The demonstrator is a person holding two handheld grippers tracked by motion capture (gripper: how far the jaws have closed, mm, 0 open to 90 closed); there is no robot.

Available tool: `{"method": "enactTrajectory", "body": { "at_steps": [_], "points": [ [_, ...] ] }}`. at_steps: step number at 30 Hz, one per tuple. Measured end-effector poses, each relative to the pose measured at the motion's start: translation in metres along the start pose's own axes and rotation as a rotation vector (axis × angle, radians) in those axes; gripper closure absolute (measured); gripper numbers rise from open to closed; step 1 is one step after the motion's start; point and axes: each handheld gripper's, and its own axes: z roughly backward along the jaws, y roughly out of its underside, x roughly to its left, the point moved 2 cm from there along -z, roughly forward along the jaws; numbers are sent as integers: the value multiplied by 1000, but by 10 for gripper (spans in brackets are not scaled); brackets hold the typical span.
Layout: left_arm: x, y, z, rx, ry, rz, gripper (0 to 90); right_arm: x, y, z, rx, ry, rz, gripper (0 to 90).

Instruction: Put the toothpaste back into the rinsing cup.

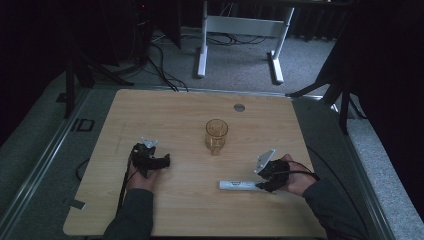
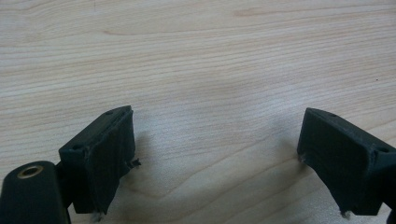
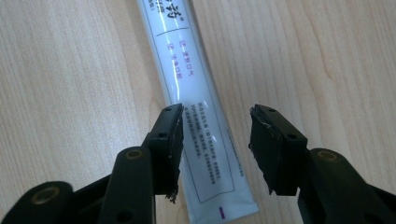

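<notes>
between the right gripper jaws, white printed tube flat on table

Left gripper held low, fingers spread wide. Right gripper angled down, fingers parted. Both forearms entering from below.

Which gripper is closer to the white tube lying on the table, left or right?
Right. The right gripper is over the white tube's flat end, jaws open on either side of it. The left gripper is well away across the table, jaws open over bare wood.
</notes>
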Motion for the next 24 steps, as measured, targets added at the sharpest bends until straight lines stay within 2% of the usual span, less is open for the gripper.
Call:
{"method": "enactTrajectory", "body": {
  "at_steps": [16, 20, 24],
  "points": [
    [0, 0, 0, 0, 0, -1, 115, 4, -1, -11, 48, -34, 24, 553],
    [0, 0, 0, 0, 0, 0, 115, 4, -4, -13, 74, -36, 51, 554],
    [0, 0, 0, 0, 0, 0, 115, 4, -5, -13, 86, -38, 54, 556]
  ]
}}
